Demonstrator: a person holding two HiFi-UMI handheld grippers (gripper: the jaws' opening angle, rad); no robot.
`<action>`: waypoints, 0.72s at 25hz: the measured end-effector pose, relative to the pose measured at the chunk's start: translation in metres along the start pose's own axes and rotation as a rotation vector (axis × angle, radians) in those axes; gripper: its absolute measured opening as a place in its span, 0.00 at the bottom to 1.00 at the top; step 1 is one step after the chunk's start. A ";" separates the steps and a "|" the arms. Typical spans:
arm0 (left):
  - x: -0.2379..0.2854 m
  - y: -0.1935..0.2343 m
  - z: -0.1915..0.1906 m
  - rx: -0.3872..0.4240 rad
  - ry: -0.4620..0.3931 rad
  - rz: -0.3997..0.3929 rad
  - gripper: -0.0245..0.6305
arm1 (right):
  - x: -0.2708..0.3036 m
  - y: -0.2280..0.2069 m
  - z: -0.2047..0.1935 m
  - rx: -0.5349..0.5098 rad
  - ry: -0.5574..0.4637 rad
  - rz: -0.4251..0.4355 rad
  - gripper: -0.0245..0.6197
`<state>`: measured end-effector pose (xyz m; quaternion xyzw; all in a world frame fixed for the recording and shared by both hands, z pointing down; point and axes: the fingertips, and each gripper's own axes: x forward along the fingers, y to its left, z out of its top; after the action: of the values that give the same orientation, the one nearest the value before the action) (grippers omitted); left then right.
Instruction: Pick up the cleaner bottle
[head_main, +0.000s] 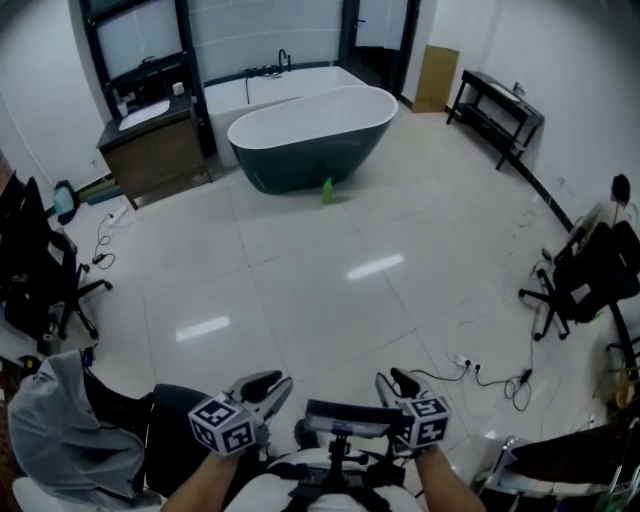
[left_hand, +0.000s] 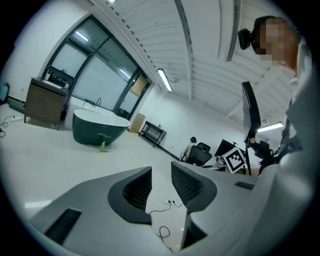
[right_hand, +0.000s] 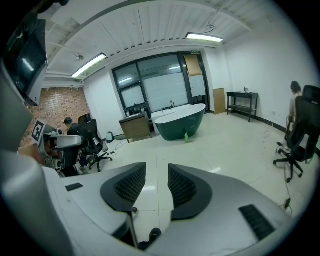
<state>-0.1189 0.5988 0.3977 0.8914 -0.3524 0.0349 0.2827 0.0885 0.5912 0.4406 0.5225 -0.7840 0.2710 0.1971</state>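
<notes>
Your left gripper (head_main: 264, 386) and right gripper (head_main: 397, 382) are both pinched shut, empty. Green bottle (head_main: 327, 191) at 12 o'clock, on floor by tub (head_main: 295, 160).

Glossy tiled floor (head_main: 300, 290), glossy bathtub (head_main: 300, 160), wooden cabinet (head_main: 160, 155)

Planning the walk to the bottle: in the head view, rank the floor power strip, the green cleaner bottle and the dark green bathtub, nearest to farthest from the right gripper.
1. Power strip: on the floor, just right of the right gripper.
2. Cleaner bottle: far across the room, centre.
3. Bathtub: directly behind the bottle.
</notes>
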 end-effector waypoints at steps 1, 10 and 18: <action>0.001 0.002 0.000 -0.001 0.000 -0.001 0.23 | 0.002 0.000 0.001 0.000 0.001 -0.002 0.27; 0.007 0.013 0.006 -0.006 0.016 -0.022 0.23 | 0.015 -0.002 0.007 0.039 0.002 -0.016 0.27; 0.010 0.017 0.012 -0.004 0.021 -0.039 0.23 | 0.014 0.003 0.014 0.031 -0.001 -0.020 0.27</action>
<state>-0.1240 0.5765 0.3982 0.8972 -0.3319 0.0380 0.2889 0.0799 0.5732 0.4375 0.5335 -0.7744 0.2811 0.1914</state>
